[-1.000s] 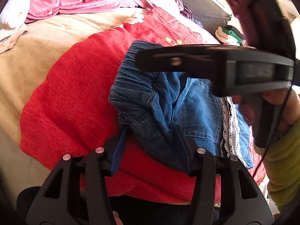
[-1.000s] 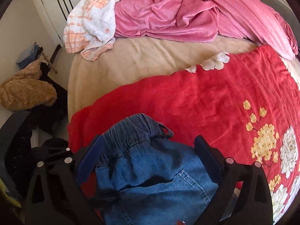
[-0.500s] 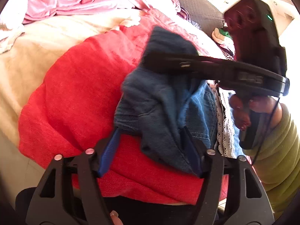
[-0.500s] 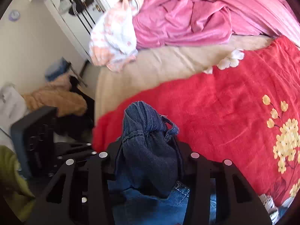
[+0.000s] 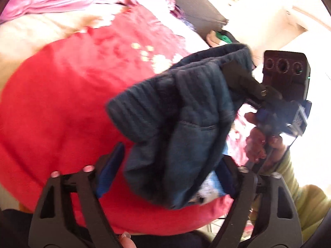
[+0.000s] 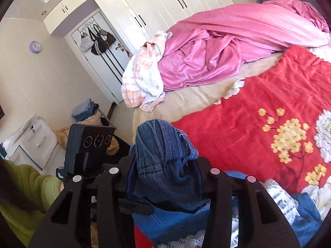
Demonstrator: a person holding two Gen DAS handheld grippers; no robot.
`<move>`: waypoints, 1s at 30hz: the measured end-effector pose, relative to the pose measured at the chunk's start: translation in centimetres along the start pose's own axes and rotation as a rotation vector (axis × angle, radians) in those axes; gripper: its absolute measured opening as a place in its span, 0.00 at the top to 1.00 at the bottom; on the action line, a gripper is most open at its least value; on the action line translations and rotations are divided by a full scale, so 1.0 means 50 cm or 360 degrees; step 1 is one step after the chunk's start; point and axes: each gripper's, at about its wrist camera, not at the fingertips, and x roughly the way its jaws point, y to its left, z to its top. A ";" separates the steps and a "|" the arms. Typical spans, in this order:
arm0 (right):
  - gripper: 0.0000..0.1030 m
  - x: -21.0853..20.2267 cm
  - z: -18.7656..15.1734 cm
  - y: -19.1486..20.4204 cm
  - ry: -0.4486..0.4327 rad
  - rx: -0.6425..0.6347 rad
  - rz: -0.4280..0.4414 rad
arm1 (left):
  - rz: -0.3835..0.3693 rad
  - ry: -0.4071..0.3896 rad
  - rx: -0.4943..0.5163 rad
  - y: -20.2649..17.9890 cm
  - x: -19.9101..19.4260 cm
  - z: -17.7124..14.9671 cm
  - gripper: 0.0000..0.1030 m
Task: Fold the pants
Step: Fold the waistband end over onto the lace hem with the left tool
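Near the middle of the left wrist view, blue pants (image 5: 182, 119) up in the air in a thick bunch, over the red blanket (image 5: 62, 103). At the bottom, left gripper (image 5: 172, 153) with tongs fairly wide and closing, pants hanging between them, left pad not pressed on the cloth as far as can be seen. At the right, right gripper (image 5: 238, 74) biting the top band of the pants, with a hand (image 5: 258, 142) under it. All a bit blurry.

Low in the middle of the right wrist view, same pants squeezed tight in narrow tongs, top band poking up above them. More blue cloth and white lace lower right, on the blanket. Pink sheet (image 6: 227, 41) in a heap at the upper right.

Looks like an early step: pants picked up, not yet flat, no neat fold to see. Still to do, most likely: spread out, lay leg on leg, fold over, set down.

No basket or box on the bed. White drawers (image 6: 31, 142) at the left and white cupboards (image 6: 186, 4) along the top, all shut, insides hidden.
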 end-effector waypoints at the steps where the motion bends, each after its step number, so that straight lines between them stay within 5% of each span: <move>1: 0.59 -0.013 -0.004 -0.003 -0.0012 0.0005 -0.0010 | 0.0000 -0.0001 0.0037 -0.018 0.006 0.001 0.43; 13: 0.57 -0.163 -0.070 -0.065 -0.0175 0.0088 -0.0092 | -0.0007 0.0054 0.0268 -0.168 0.079 -0.010 0.43; 19: 0.37 -0.232 -0.115 -0.082 -0.0270 0.0155 -0.0185 | -0.0037 0.0130 0.0309 -0.203 0.107 -0.027 0.43; 25: 0.35 -0.297 -0.177 -0.082 -0.0358 0.0234 -0.0326 | -0.0092 0.0141 0.0354 -0.213 0.103 -0.033 0.43; 30: 0.29 -0.288 -0.206 -0.070 -0.0281 0.0251 -0.0470 | 0.0218 -0.0009 0.0416 -0.203 0.082 -0.022 0.43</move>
